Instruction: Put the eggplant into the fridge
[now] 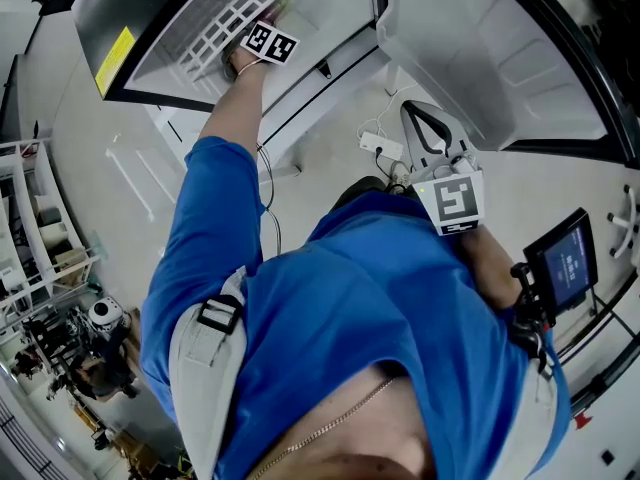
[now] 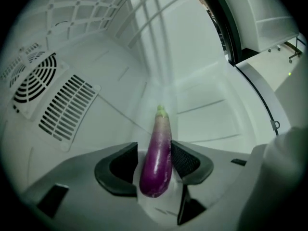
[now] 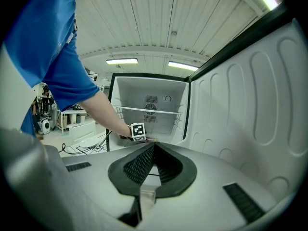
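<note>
Pinched between the left gripper's (image 2: pixel 155 153) black, cross-hatched pads (image 2: pixel 185 160), the eggplant (image 2: pixel 161 134) lies lengthwise along the jaws. Its rounded purple end is toward the camera and its small green stem points ahead into the fridge (image 2: pixel 202 95). The skin is glossy, deep purple fading to pale lilac near the stem. It is held inside the white plastic compartment; whether it touches the floor cannot be made out. Slatted vents and a round fan grille (image 2: pixel 36 81) sit on the wall at left, with a white wire shelf (image 2: pixel 82 8) above.

From the head view the eggplant is hidden, and only the left gripper's marker cube (image 1: pixel 270 41) shows past the blue sleeve (image 1: pixel 215 198).

The right gripper (image 3: pixel 153 148) has its jaws pressed together on nothing. It sits beside the ribbed white door (image 3: pixel 250 105).
</note>
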Tool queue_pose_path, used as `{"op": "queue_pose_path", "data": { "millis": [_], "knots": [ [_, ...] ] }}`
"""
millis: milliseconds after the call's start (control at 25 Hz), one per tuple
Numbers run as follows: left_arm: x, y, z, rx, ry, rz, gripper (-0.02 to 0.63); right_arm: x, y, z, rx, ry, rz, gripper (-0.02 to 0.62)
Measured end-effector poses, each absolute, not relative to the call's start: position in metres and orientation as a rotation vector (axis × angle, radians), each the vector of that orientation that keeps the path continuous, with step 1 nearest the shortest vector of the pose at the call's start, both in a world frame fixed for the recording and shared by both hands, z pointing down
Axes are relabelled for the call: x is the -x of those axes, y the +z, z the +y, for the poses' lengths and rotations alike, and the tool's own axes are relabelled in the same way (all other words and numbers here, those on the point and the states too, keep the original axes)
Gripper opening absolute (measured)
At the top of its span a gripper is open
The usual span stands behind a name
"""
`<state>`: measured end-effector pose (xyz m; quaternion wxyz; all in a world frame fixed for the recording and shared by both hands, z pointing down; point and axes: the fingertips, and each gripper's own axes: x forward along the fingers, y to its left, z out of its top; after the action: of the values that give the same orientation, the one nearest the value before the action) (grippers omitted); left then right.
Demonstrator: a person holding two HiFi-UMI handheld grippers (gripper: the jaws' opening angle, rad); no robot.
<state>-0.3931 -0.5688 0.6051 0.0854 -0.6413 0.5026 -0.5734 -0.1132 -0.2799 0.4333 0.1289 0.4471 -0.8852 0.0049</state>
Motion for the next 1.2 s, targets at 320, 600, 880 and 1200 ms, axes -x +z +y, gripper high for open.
{"op": "queue_pose_path", "data": {
  "millis": [320, 600, 880, 1200],
  "knots": [
    [0.387, 0.585, -0.559, 1.996, -1.541, 1.588, 0.204, 0.124, 0.434, -0.275, -1.3, 0.013, -2.59, 0.002],
    [0.388, 0.564, -0.546, 2.039, -1.409, 1.667, 0.204, 0.133, 0.431, -0.273, -1.297, 0.009, -2.603, 0.002],
    [0.367, 0.542, -0.515, 2.195, -1.141, 1.735, 0.202, 0.144, 0.429, -0.267, -1.291, -0.01, -2.638, 0.002],
    [0.333, 0.507, -0.442, 2.448, -0.712, 1.751, 0.164, 0.165, 0.429, -0.252, -1.274, -0.033, -2.67, 0.002]
  ]
}}
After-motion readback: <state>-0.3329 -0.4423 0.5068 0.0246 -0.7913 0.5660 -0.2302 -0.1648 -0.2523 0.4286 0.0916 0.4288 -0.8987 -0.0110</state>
